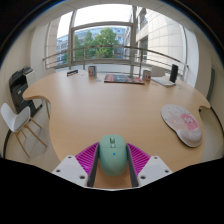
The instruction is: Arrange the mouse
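A pale green computer mouse [112, 158] sits between my two fingers, its wheel end pointing forward. My gripper [112, 163] is shut on the mouse, and the pink pads [88, 158] press on both of its sides. The mouse is held above a large wooden table [90, 110]. A rounded pink and white mouse mat [182, 124] lies on the table ahead of the fingers and to the right.
A grey chair [22, 85] and a white chair [18, 122] stand at the table's left side. Along the far edge lie a dark flat item [122, 78], small boxes [91, 71] and a dark upright object [173, 73]. Windows lie beyond.
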